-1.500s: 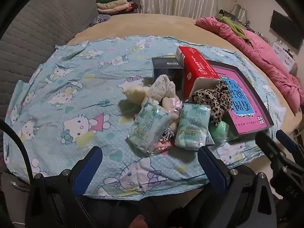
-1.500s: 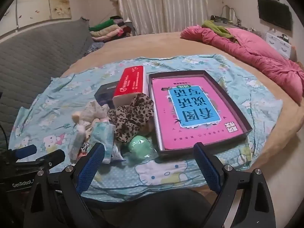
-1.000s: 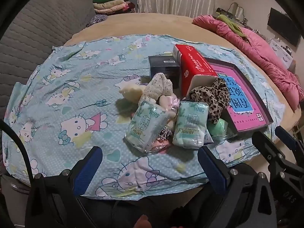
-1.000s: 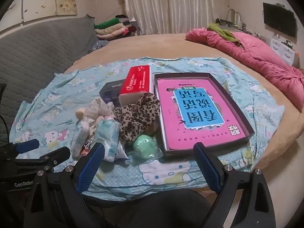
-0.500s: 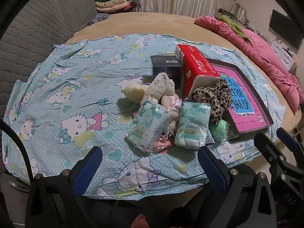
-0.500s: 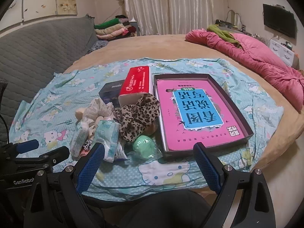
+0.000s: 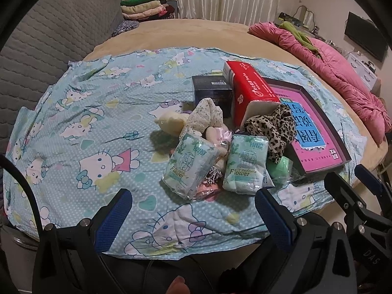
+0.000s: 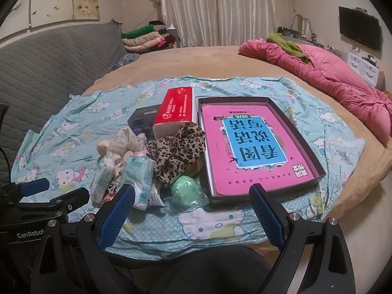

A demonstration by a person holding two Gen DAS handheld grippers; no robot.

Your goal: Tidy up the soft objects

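Note:
A pile of soft things lies on the Hello Kitty sheet point(image 7: 98, 127): two tissue packs point(image 7: 188, 164) point(image 7: 246, 164), a leopard scrunchie point(image 7: 272, 127) point(image 8: 178, 152), a lace scrunchie point(image 7: 204, 116), a cream plush point(image 7: 170, 122), a green ball point(image 7: 280, 165) point(image 8: 185, 189). A dark box with a pink book point(image 8: 254, 147) lies right of the pile. My left gripper point(image 7: 192, 212) is open and empty, just short of the tissue packs. My right gripper point(image 8: 193, 209) is open and empty, near the green ball and the box's near edge.
A red tissue box point(image 7: 250, 93) and a dark small box point(image 7: 212, 91) stand behind the pile. A pink quilt point(image 8: 338, 83) lies at the right. A grey headboard point(image 7: 49, 44) and folded clothes point(image 8: 144, 38) are at the back left.
Both views shifted only slightly; both grippers hover near the bed's front edge and stay open. Nothing on the sheet has moved.

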